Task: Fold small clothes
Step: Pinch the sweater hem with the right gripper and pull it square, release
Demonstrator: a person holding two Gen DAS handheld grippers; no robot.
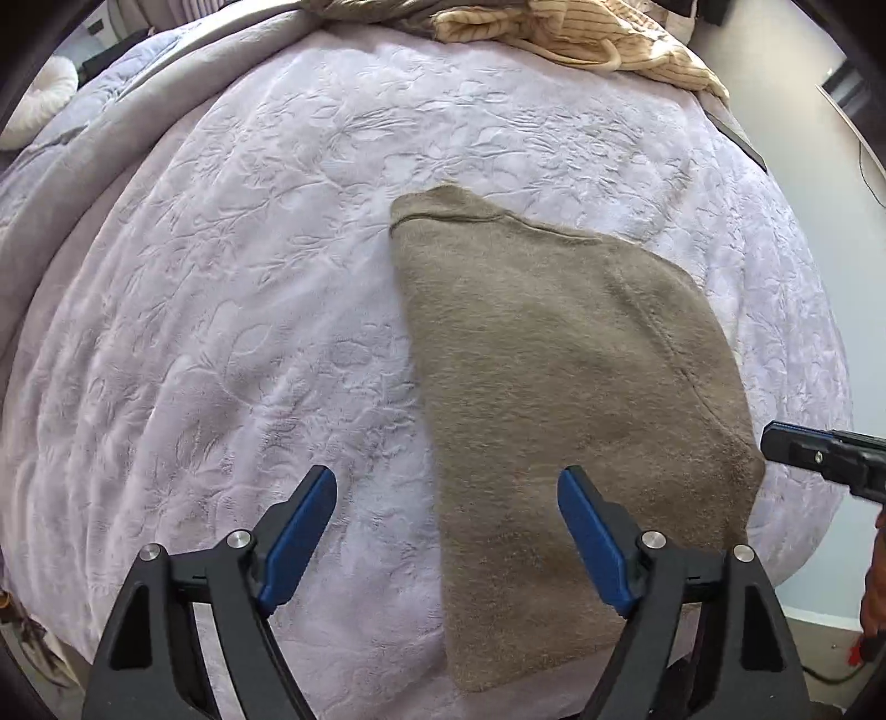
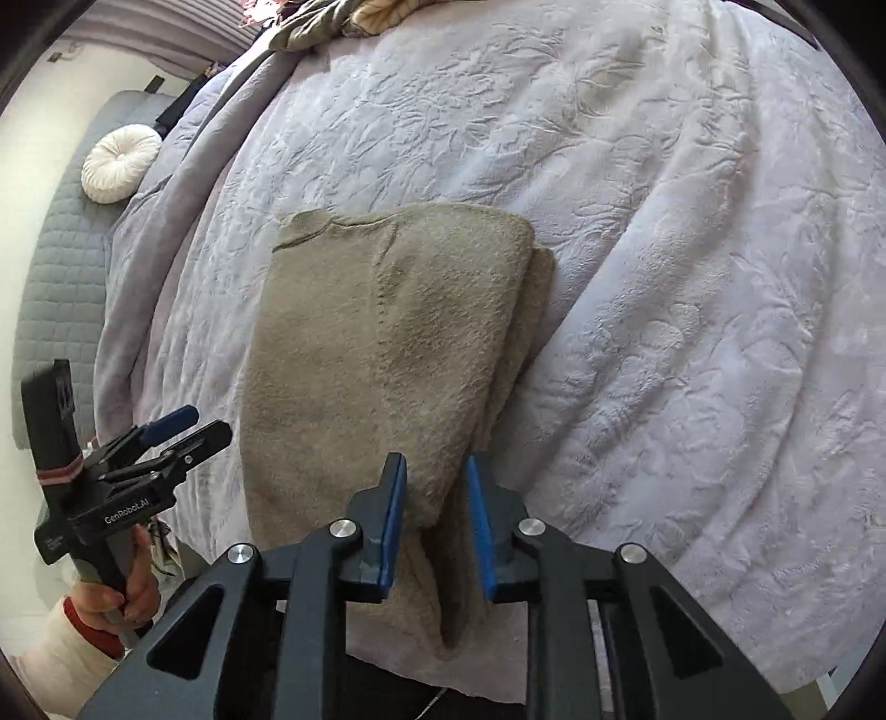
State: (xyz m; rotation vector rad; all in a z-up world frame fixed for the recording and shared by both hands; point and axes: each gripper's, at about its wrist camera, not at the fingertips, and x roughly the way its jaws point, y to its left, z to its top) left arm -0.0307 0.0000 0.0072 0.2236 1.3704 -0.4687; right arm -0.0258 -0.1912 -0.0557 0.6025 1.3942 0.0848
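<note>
Blue-padded left gripper (image 1: 447, 540) hangs over the bed, jaws spread wide, nothing between them; its right-hand finger sits above the left edge of the folded garment, its left-hand finger above bare cover. Right gripper (image 2: 436, 529): jaws narrow with a gap, no pad seen pressing cloth; whether it touches the fabric below cannot be told. In the left wrist view its tip shows at 3 o'clock, just off the garment's right edge.

Tan fleece garment (image 1: 559, 387), folded lengthwise, lies flat on the bed, collar end toward 12 o'clock, lower end toward 6. Right wrist view shows doubled layers along its right side.

Lilac embossed bedspread (image 1: 221, 310) beneath. Striped cream clothes (image 1: 598, 44) heaped at 1 o'clock by the far edge. Round white cushion (image 2: 120, 163) at 10 o'clock. A hand (image 2: 133, 595) grips the left tool's handle at 8 o'clock.
</note>
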